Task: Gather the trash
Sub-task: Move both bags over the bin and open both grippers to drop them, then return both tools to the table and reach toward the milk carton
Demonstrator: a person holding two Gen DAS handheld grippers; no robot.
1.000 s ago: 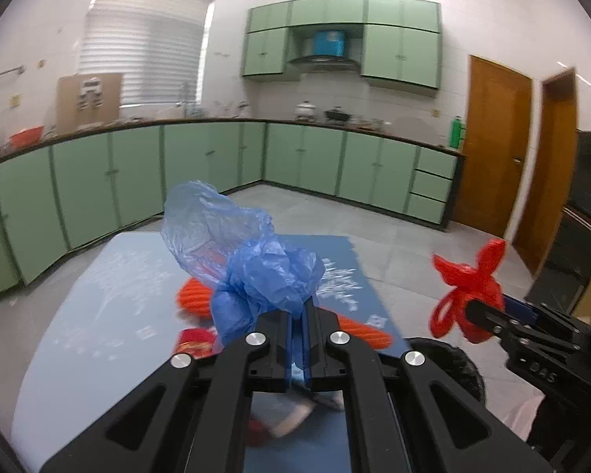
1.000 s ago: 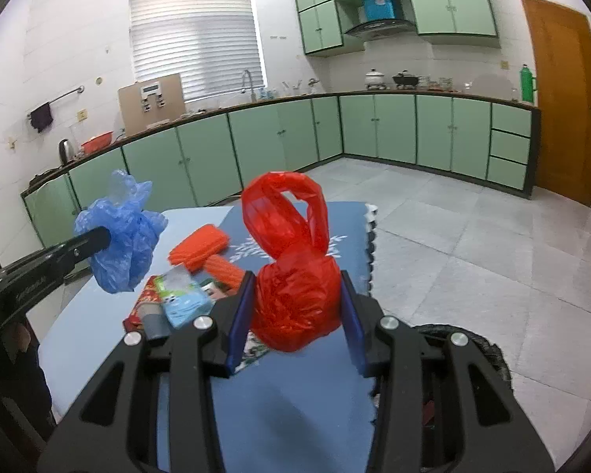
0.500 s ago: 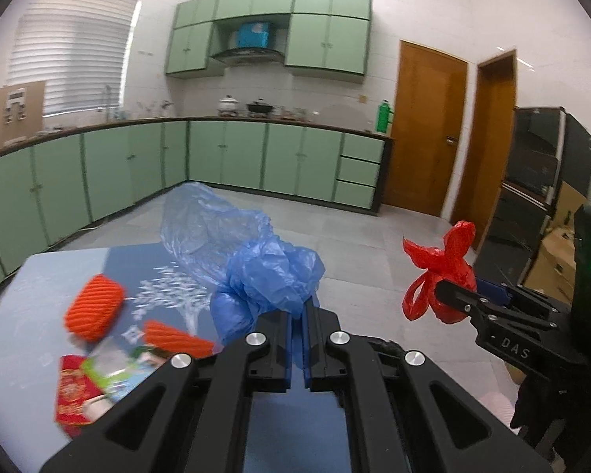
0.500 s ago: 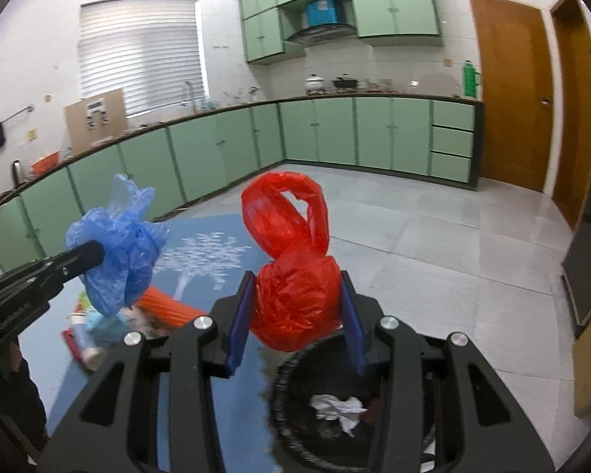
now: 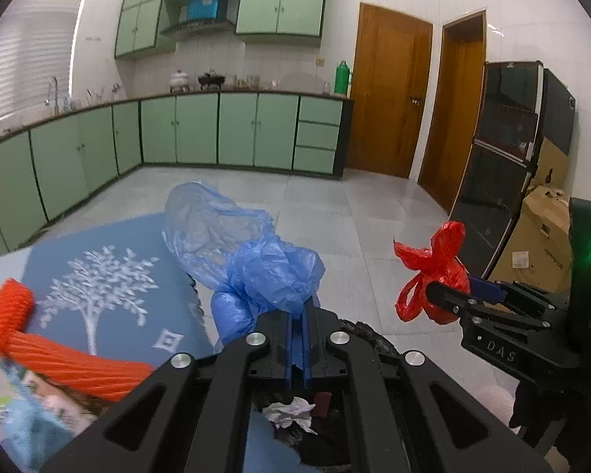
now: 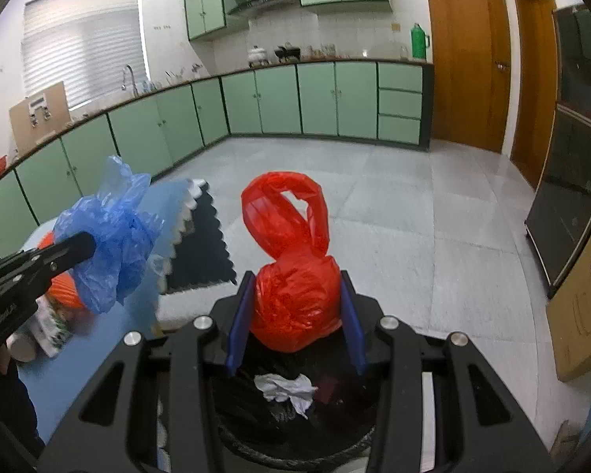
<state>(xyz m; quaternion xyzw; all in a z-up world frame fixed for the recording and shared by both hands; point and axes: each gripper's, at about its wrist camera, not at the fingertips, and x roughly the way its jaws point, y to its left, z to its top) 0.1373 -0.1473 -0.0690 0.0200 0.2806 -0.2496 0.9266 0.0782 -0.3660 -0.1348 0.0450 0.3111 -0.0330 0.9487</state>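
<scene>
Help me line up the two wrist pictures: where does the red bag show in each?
Left wrist: red bag at right of centre, clamped in the right gripper.
Right wrist: red bag at centre, between the blue pads.
Shared landmark: green thermos on the counter by the door.

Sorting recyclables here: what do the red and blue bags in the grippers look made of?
Red bag: thin glossy plastic film, by its crinkles, shine and knotted handles. Blue bag: similar thin plastic, partly translucent, crumpled into soft folds. Both look like ordinary carrier-bag film, though the exact plastic cannot be told.
</scene>
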